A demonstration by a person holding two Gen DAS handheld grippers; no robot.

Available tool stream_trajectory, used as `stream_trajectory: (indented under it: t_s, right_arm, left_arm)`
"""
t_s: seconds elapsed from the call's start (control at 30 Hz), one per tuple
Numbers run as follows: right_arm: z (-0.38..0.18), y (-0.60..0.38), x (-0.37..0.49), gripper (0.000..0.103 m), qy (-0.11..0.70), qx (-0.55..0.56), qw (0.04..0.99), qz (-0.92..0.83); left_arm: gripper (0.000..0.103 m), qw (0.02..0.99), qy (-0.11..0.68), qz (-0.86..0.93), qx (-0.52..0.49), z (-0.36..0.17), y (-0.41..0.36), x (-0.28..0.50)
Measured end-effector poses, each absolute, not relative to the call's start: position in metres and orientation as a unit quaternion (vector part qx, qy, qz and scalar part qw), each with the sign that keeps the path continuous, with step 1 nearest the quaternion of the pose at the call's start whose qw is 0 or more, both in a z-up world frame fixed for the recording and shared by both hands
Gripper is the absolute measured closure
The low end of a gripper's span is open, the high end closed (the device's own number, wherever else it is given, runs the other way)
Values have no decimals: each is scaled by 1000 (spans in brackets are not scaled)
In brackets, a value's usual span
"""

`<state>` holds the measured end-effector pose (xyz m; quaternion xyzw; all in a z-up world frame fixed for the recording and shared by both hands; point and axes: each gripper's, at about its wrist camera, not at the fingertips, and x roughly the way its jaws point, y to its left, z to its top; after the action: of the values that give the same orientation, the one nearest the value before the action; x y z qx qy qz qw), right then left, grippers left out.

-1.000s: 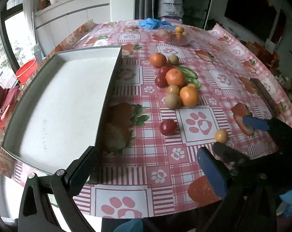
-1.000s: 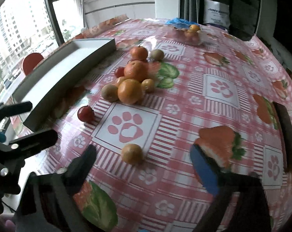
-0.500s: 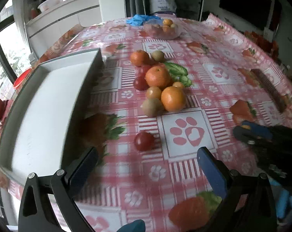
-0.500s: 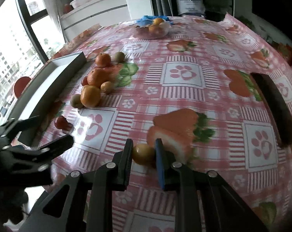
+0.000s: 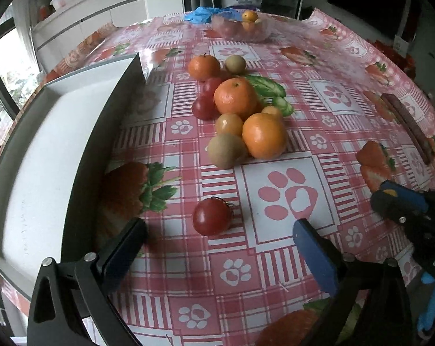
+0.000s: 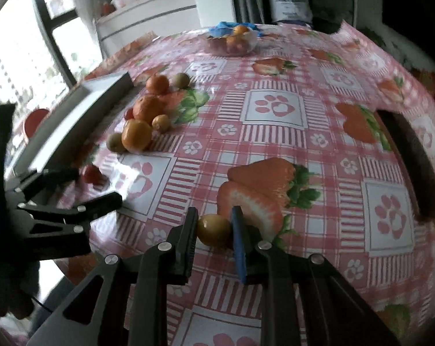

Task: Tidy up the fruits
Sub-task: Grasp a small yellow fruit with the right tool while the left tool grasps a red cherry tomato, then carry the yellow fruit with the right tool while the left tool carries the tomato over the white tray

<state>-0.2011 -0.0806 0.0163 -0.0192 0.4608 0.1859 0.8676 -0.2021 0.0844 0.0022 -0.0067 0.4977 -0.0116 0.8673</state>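
My right gripper [image 6: 213,227] is shut on a small yellow-orange fruit [image 6: 213,229] and holds it just over the tablecloth. It shows in the left wrist view [image 5: 396,201] at the right edge. My left gripper [image 5: 217,236] is open, its jaws standing on either side of a red tomato [image 5: 211,216] on the cloth. It also shows in the right wrist view [image 6: 82,186], next to the tomato [image 6: 91,174]. A pile of oranges [image 5: 264,139], kiwis [image 5: 226,150] and tomatoes lies beyond it. A grey tray [image 5: 53,132] sits at the left.
A clear bowl [image 5: 240,27] with fruit stands at the far end, a blue cloth [image 5: 203,16] beside it. A dark strip [image 5: 406,128] lies at the table's right side. The table's near edge runs just below both grippers.
My right gripper closed on the small yellow-orange fruit and lifted it slightly. My left gripper moved forward and right, so that the red tomato lies between its jaws.
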Motion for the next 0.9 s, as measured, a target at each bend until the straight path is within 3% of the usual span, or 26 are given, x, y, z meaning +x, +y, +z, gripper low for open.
stream_trajectory:
  t_s: [0.07, 0.13, 0.17, 0.2, 0.23, 0.57, 0.9]
  right_arm:
    - [16, -75, -202, 73, 457, -35, 870, 180]
    - [15, -74, -204, 79, 453, -37, 874, 174]
    - [16, -76, -205, 79, 453, -24, 873, 180]
    - [17, -80, -206, 79, 453, -7, 872, 184]
    - [19, -85, -208, 79, 450, 9, 873, 187]
    - [39, -94, -224, 79, 440, 45, 875, 197]
    - [69, -44, -221, 79, 430, 31, 870, 238]
  left_arm:
    - [21, 871, 491, -15, -5, 5, 81, -205]
    - [45, 873, 487, -19, -3, 9, 76, -205]
    - [51, 874, 486, -20, -1, 10, 75, -205]
    - [72, 876, 483, -20, -2, 12, 74, -205]
    - [80, 876, 482, -20, -4, 12, 75, -205]
    - [80, 884, 463, -41, -57, 33, 89, -226]
    - [80, 905, 417, -25, -76, 75, 133, -251]
